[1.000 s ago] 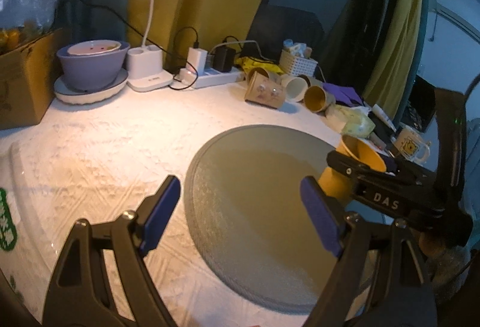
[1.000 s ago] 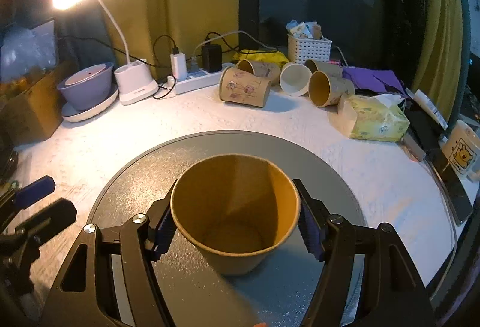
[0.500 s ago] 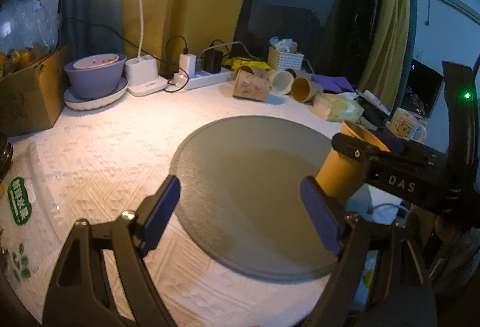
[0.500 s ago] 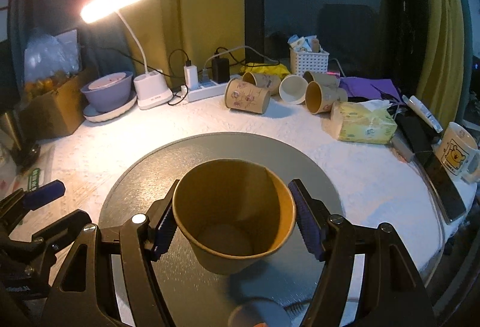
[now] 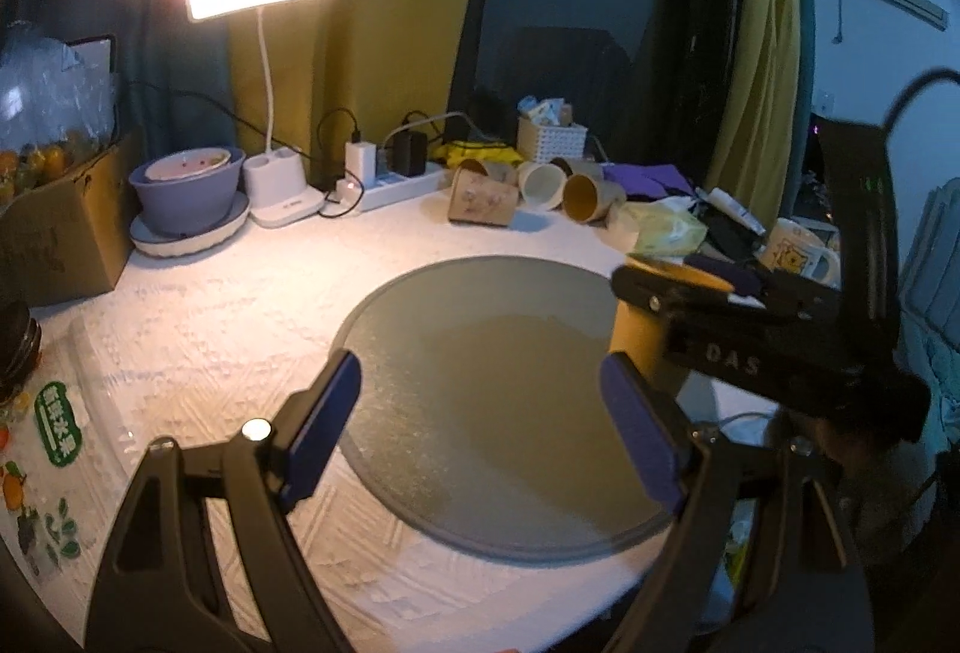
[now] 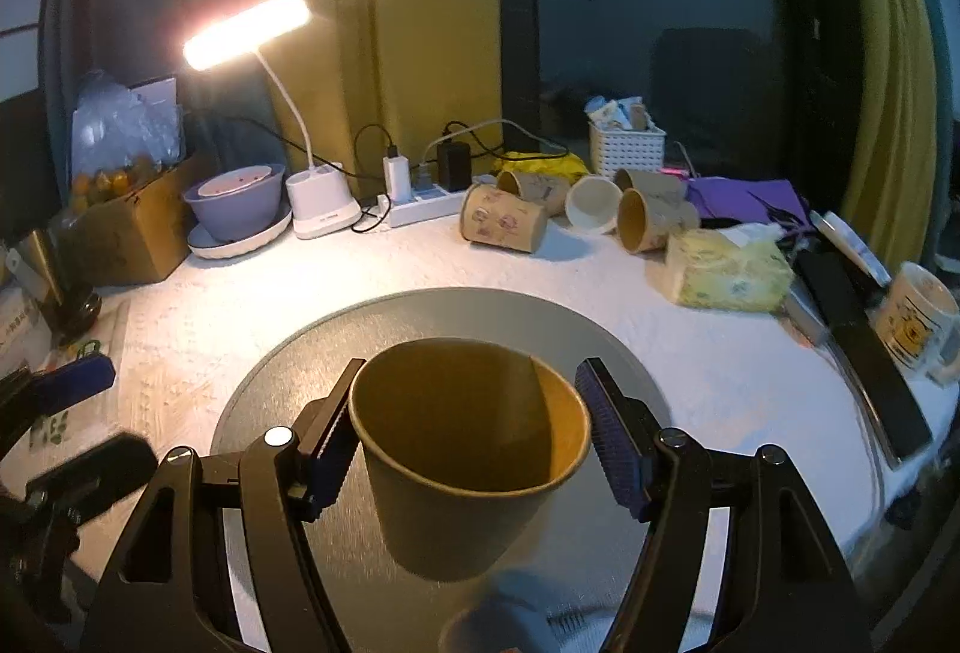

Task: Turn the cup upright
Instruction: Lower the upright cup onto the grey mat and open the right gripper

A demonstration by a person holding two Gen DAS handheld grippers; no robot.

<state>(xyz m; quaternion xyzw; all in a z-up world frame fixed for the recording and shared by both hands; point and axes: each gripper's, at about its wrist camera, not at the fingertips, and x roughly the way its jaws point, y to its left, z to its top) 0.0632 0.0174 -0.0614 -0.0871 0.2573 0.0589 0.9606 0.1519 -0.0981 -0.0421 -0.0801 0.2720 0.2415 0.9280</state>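
Observation:
A brown paper cup [image 6: 474, 449] stands mouth-up between the pads of my right gripper [image 6: 471, 440], held above the near edge of the round grey mat [image 6: 420, 311]. The right pad [image 6: 612, 443] looks slightly off the rim, the left pad [image 6: 330, 449] touches it. In the left wrist view the cup [image 5: 639, 335] shows at the right, clamped by the right gripper [image 5: 690, 293]. My left gripper [image 5: 480, 431] is open and empty above the mat's [image 5: 492, 353] near left part.
Several paper cups [image 6: 504, 218] lie on their sides at the back, next to a white basket [image 6: 627, 149], a tissue pack [image 6: 726, 269] and a power strip [image 6: 420, 203]. A desk lamp [image 6: 318, 209], purple bowl [image 6: 234, 200] and cardboard box [image 6: 120, 233] stand at left. A mug [image 6: 918, 317] stands at right.
Both grippers have pulled back and risen, so the table looks smaller and farther. The cup stays upright in the right gripper, lifted off the mat.

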